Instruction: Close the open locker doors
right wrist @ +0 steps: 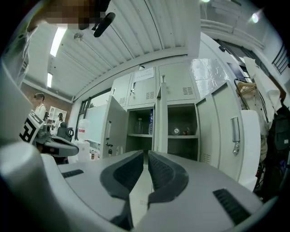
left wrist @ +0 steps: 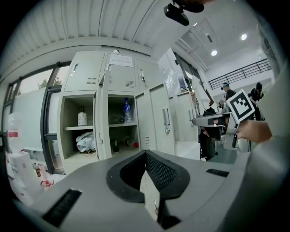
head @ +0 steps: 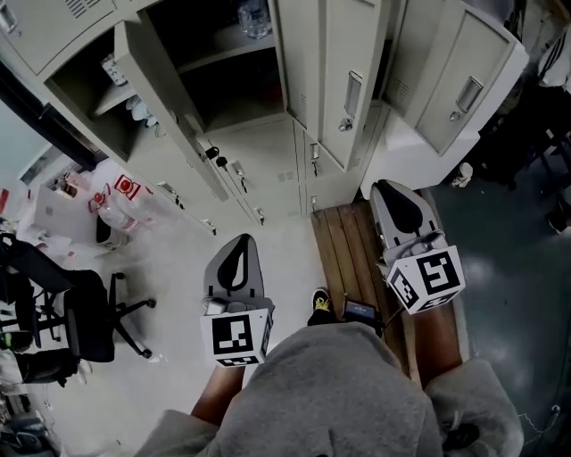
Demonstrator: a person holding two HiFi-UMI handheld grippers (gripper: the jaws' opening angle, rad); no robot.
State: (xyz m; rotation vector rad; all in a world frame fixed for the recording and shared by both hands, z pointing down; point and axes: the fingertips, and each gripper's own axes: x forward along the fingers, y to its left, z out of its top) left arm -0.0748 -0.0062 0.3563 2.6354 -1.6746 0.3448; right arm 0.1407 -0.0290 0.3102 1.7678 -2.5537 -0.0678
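Left gripper [head: 239,246] with jaws pressed together on nothing; right gripper [head: 393,195] closed to a hairline slit, likewise empty. Both are pointed toward the lockers [head: 348,80] and held well short of them, so the task's doors are not yet touched.

One open door [head: 169,112] is swung far out between two open compartments, its free edge projecting into the aisle. A second door [right wrist: 158,108] is seen edge-on in the right gripper view.

Risks, as judged:
- A closed jaw tip used as a pusher may skid off the smooth painted face.
- The projecting edge may be clipped if it is approached from the side.
- A door shoved hard may bounce back unlatched.
- The dark latch fitting [head: 212,153] at the door's edge may be snagged.

Whether the bottle [head: 254,18] on the shelf stands clear of the door line cannot be told.

Open floor [head: 268,223] is left ahead of the left gripper. Room is bounded on the left by an office chair [head: 80,312] and bagged clutter [head: 111,201]. On the right it is bounded by a wooden bench [head: 343,241] underfoot and a white cabinet [head: 464,80].
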